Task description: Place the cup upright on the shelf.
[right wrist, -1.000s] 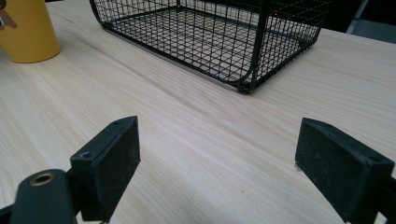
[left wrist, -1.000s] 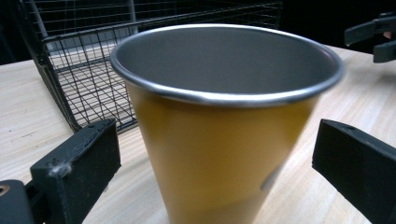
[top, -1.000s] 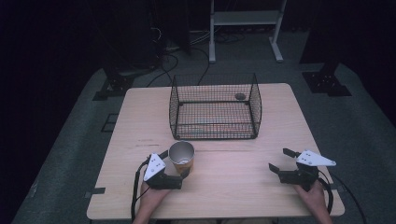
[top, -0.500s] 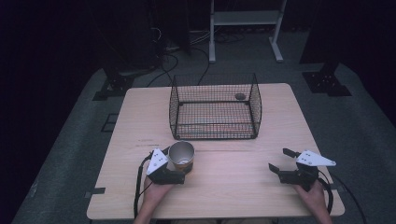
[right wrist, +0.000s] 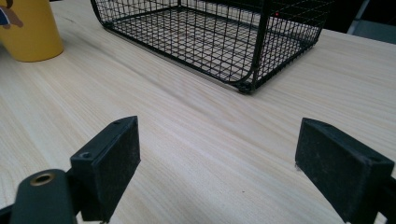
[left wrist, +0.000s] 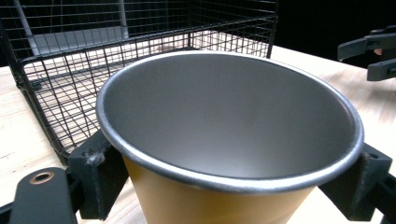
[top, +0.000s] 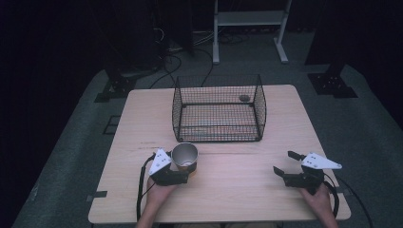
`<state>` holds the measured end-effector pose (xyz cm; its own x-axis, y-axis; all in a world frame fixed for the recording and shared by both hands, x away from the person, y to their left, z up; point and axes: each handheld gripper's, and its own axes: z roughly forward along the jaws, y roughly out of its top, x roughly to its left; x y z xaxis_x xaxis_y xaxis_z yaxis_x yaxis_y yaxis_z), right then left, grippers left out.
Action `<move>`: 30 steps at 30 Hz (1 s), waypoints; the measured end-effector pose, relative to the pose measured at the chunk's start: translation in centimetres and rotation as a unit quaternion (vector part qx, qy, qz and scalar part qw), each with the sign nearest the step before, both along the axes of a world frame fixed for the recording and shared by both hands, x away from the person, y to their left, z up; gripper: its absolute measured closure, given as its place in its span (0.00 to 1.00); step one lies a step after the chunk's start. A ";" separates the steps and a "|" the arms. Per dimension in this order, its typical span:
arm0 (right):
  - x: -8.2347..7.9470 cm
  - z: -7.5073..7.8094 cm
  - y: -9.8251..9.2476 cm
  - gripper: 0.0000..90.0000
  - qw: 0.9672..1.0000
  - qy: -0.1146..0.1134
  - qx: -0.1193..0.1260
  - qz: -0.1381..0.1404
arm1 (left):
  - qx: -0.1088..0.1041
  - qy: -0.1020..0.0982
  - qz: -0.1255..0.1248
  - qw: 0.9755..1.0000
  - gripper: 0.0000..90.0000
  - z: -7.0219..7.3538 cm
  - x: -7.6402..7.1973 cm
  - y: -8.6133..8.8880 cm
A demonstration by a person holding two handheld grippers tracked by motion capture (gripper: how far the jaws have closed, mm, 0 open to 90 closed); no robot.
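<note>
A yellow cup with a metal inside (top: 184, 156) stands upright on the wooden table (top: 237, 199), just in front of a black wire basket (top: 218, 109). My left gripper (top: 189, 170) is shut on the cup, a jaw pressed against each side below the rim. In the left gripper view the cup (left wrist: 229, 116) sits close between the pads (left wrist: 100, 175), with the basket (left wrist: 93, 60) behind. My right gripper (top: 283, 162) rests open near the table's right front, with nothing between its jaws. The right gripper view shows that gripper (right wrist: 233, 163) over bare wood and the cup (right wrist: 30, 32) far left.
The basket (right wrist: 210, 37) is open at the top and holds a small dark object (top: 244, 98) at its far right corner. Dark floor, cables and a white stand (top: 247, 19) lie beyond the table. The right gripper (left wrist: 373, 56) shows far off in the left gripper view.
My left gripper has slid slightly right and forward at the cup, and its jaws now sit around it. The cup and the right gripper have stayed put.
</note>
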<state>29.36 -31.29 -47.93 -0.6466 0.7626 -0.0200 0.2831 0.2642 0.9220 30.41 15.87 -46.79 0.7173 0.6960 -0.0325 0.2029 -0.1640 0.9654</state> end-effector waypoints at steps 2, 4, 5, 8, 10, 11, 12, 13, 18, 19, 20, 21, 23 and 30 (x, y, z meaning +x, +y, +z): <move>0.0 0.0 0.0 0.14 1.000 0.000 0.000 0.000 | 0.000 0.000 0.000 1.000 0.15 0.0 0.0 0.0; 0.0 0.0 0.0 0.14 1.000 0.000 0.000 0.000 | 0.000 0.000 -0.001 1.000 0.15 0.1 0.0 0.0; 0.0 0.0 0.0 0.14 1.000 0.000 0.000 0.000 | 0.000 0.000 -0.001 1.000 0.15 0.1 0.0 0.0; 0.0 0.0 0.0 0.14 1.000 0.000 0.001 -0.001 | -0.004 -0.003 -0.006 1.000 0.15 0.6 0.1 0.0; 0.0 0.0 0.0 0.14 1.000 0.000 0.001 0.000 | -0.009 -0.007 -0.008 1.000 0.15 1.0 0.1 -0.1; 0.0 0.0 0.0 0.14 1.000 0.000 0.001 0.000 | -0.009 -0.007 -0.008 1.000 0.15 1.0 0.1 -0.1; 0.0 0.0 0.0 0.14 1.000 0.000 0.000 -0.001 | -0.011 -0.007 -0.011 1.000 0.15 1.2 0.1 -0.1; 0.0 0.0 0.0 0.14 1.000 0.000 0.000 -0.001 | -0.011 -0.009 -0.013 1.000 0.15 1.4 0.1 -0.1; 0.0 0.0 0.0 0.14 1.000 0.000 0.000 -0.001 | -0.013 -0.015 -0.026 0.999 0.15 2.6 0.1 -0.4; 0.0 0.0 0.0 0.14 1.000 0.000 0.000 -0.001 | -0.013 -0.015 -0.026 0.999 0.15 2.6 0.1 -0.4; 0.0 0.0 0.0 0.14 1.000 0.000 0.000 -0.001 | -0.012 -0.020 -0.030 0.999 0.15 3.0 0.2 -0.6; 0.0 0.0 0.0 0.14 1.000 0.000 0.000 -0.001 | -0.012 -0.020 -0.030 0.999 0.15 3.0 0.2 -0.6; 0.0 0.0 0.0 0.14 1.000 0.000 0.000 -0.001 | -0.013 -0.020 -0.034 0.999 0.15 3.3 0.3 -0.8; 0.0 0.0 0.0 0.14 1.000 0.000 0.000 -0.002 | -0.016 -0.022 -0.045 0.999 0.15 4.1 0.7 -1.2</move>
